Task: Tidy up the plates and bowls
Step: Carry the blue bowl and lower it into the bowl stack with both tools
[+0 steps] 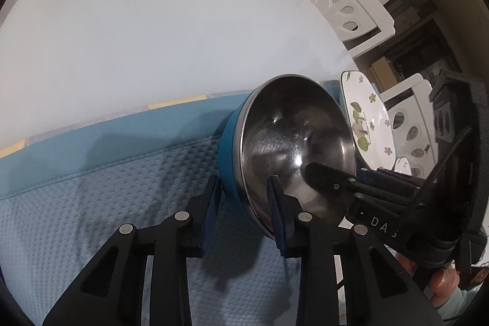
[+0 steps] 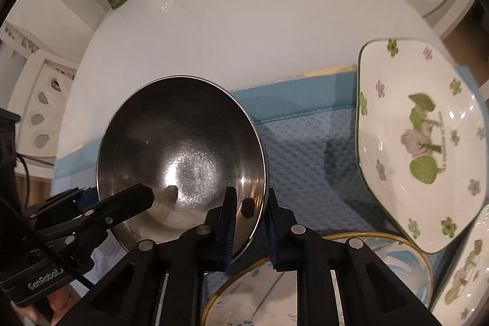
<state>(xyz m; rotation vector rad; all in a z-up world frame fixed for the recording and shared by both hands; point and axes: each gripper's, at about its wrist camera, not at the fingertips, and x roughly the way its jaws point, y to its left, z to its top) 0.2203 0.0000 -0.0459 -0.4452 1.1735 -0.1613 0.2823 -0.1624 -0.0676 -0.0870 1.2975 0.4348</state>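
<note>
Between my two grippers sits the steel bowl [image 2: 183, 148], blue on its outer wall, tilted on the quilted blue mat [image 1: 107, 219] with its mouth turned toward me. My left gripper [image 1: 244, 203] straddles the bowl's near-left rim: one blue pad lies against the blue outside, the other inside against the polished metal, and the jaws are drawn in tight on the wall. My right gripper [image 2: 250, 210] has the opposite edge, its jaws narrowed to a slit with the thin rim pinched between the pads, one finger [image 2: 229, 213] reflected in the steel. So each hand has clamped onto one side of the same bowl. Just right of the bowl, past my right gripper, a white dish with green clover and flower print [image 2: 421, 142] stands tipped up on the mat, apart from the bowl. Below my right fingers lies a round plate with a gold rim and pale blue pattern [image 2: 397, 265], flat and close under the gripper. Beyond the mat stretches the white table [image 1: 152, 20].
</note>
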